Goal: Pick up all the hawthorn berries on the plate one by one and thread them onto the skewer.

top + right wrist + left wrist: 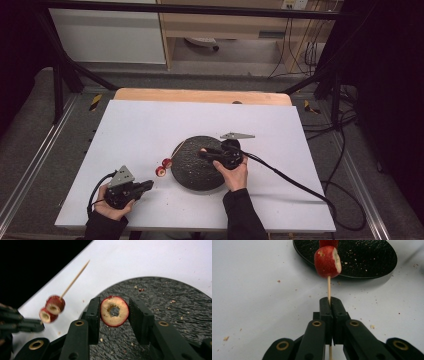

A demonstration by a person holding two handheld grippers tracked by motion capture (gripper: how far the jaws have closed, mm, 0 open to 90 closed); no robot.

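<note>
A thin wooden skewer (328,287) carries two red cored fruit pieces (327,261); my left gripper (329,302) is shut on its bare lower end. In the high view the left gripper (149,185) rests at the front left of the white board, with the skewered pieces (163,167) just left of the black round plate (192,172). My right gripper (114,315) is shut on a third red fruit ring (114,311), its cored hole facing the camera, above the plate (175,315). The right gripper (202,152) hovers over the plate's middle. The skewered fruit pieces (51,309) hang to its left, and the skewer's free point (83,265) is bare.
The white board (150,125) lies on a wooden table inside a black frame. Crumbs dot the board and plate. A grey three-cornered plate (237,135) sticks out beyond the right gripper. Its cable (295,182) trails off to the right. Open board lies at the back and left.
</note>
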